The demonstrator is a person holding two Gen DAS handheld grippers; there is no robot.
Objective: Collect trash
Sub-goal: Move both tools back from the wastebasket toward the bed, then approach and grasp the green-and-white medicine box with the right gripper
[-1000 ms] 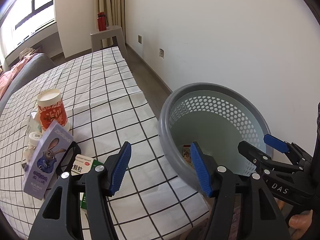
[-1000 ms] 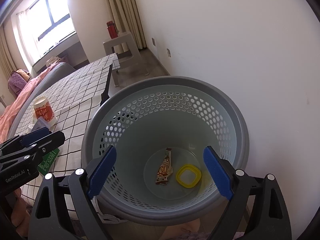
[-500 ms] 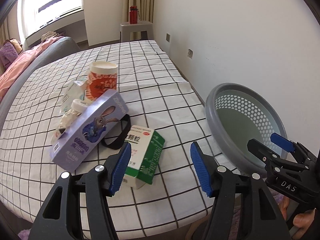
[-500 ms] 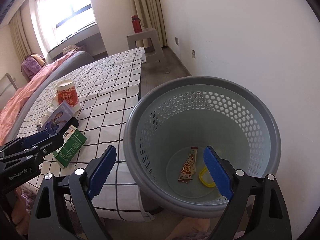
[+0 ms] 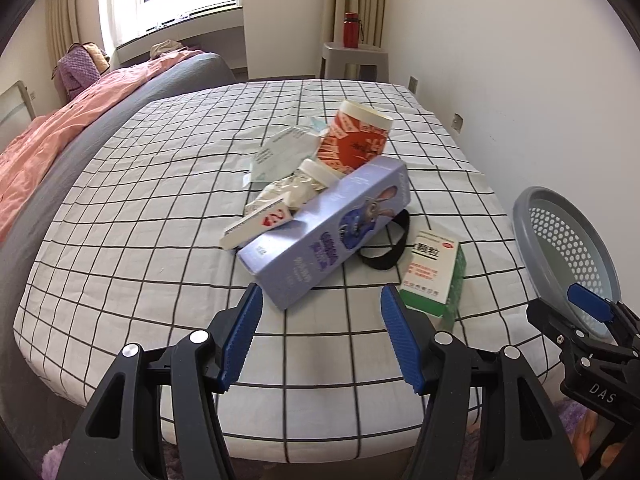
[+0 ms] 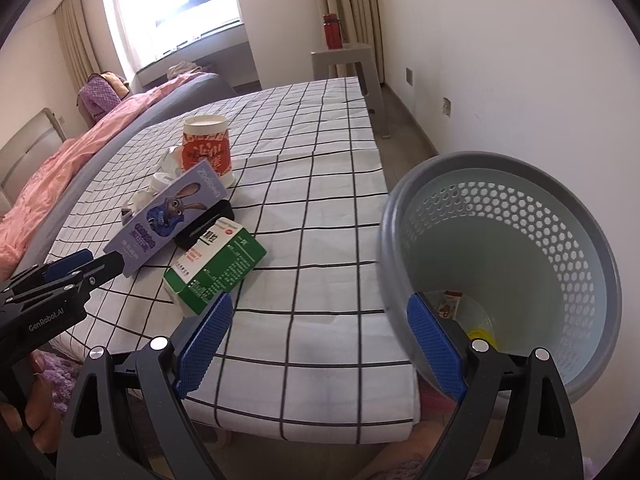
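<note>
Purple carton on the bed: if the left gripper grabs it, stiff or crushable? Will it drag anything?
The purple carton looks like thin cardboard with crisp edges: probably stiff lengthwise, crushable across its broad faces. It leans on the crumpled wrapper and partly covers a black band, so lifting it may shift both. It is long, so an end grip would likely let it droop.

A bed (image 5: 140,216) under a white sheet with a black grid carries a small heap of litter: an orange paper cup (image 5: 356,140), crumpled white wrappers (image 5: 288,192), a long purple carton (image 5: 332,236) lying tilted on them, a black band (image 5: 384,252), and a green-and-white medicine box (image 5: 434,272) near the bed's edge
</note>
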